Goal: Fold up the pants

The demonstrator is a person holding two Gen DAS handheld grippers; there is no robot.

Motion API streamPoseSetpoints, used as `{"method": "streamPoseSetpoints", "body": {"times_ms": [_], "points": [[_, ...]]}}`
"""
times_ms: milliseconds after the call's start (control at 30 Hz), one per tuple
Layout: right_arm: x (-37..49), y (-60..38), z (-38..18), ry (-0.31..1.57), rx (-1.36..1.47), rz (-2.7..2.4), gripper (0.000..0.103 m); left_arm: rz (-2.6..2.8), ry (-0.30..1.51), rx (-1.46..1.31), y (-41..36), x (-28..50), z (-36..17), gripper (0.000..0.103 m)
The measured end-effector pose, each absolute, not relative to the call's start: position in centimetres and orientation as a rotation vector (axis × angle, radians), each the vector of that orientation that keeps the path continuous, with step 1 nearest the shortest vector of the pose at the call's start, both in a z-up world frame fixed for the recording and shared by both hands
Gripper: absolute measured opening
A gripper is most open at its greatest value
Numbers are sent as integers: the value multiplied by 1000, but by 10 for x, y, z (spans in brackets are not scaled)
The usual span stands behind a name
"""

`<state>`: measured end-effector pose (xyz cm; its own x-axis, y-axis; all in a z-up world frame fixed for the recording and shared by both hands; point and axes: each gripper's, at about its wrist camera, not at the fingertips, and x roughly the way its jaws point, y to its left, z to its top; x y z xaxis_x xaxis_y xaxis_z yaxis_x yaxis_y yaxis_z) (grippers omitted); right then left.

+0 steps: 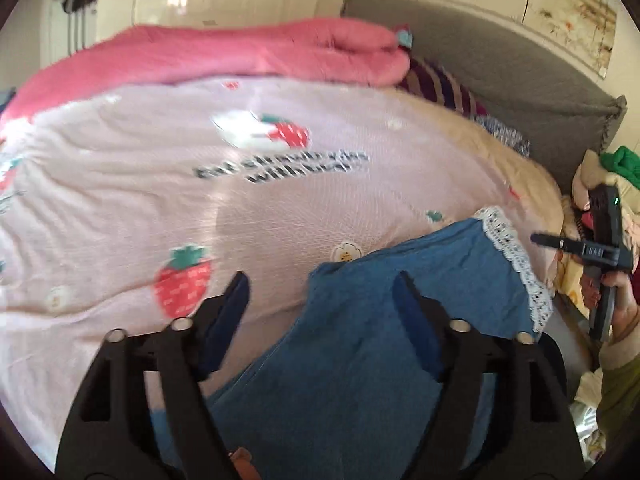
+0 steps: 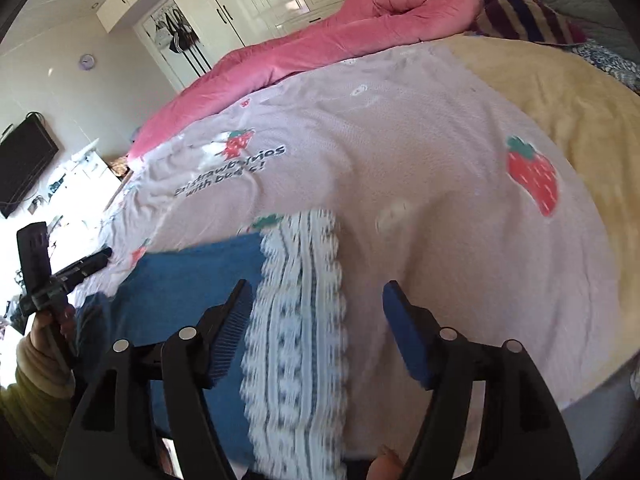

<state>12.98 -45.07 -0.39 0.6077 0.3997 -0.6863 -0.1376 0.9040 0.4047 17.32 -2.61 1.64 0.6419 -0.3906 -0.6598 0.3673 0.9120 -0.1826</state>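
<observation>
Blue denim pants with a white lace hem lie flat on the pink strawberry bedsheet. In the left wrist view my left gripper hovers open above the upper left edge of the denim, with nothing pinched. In the right wrist view my right gripper stands open over the lace hem, its pads clear of the cloth, beside the blue denim. Each gripper shows in the other's view, held by a hand: the right gripper at the far right, the left gripper at the far left.
A rolled pink quilt runs along the far side of the bed. A striped pillow lies against the grey headboard. A yellow blanket covers the head end. Piled clothes sit beside the bed.
</observation>
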Motion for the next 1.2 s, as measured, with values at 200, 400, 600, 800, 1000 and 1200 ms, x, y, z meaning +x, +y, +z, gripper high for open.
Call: {"method": "streamPoseSetpoints", "body": {"times_ms": [200, 400, 600, 800, 1000, 1200], "points": [[78, -448, -38, 946, 379, 282, 67, -177, 720, -105, 66, 81, 25, 79], [75, -441, -48, 976, 422, 253, 67, -93, 823, -225, 124, 49, 5, 83], [80, -436, -55, 1027, 420, 270, 34, -146, 910, -272, 116, 71, -28, 67], [68, -433, -43, 1016, 376, 274, 13, -66, 920, -173, 110, 83, -26, 28], [54, -416, -55, 1102, 281, 284, 13, -47, 934, -167, 127, 82, -22, 28], [61, -412, -74, 1137, 319, 248, 24, -34, 954, -160, 124, 85, -43, 30]]}}
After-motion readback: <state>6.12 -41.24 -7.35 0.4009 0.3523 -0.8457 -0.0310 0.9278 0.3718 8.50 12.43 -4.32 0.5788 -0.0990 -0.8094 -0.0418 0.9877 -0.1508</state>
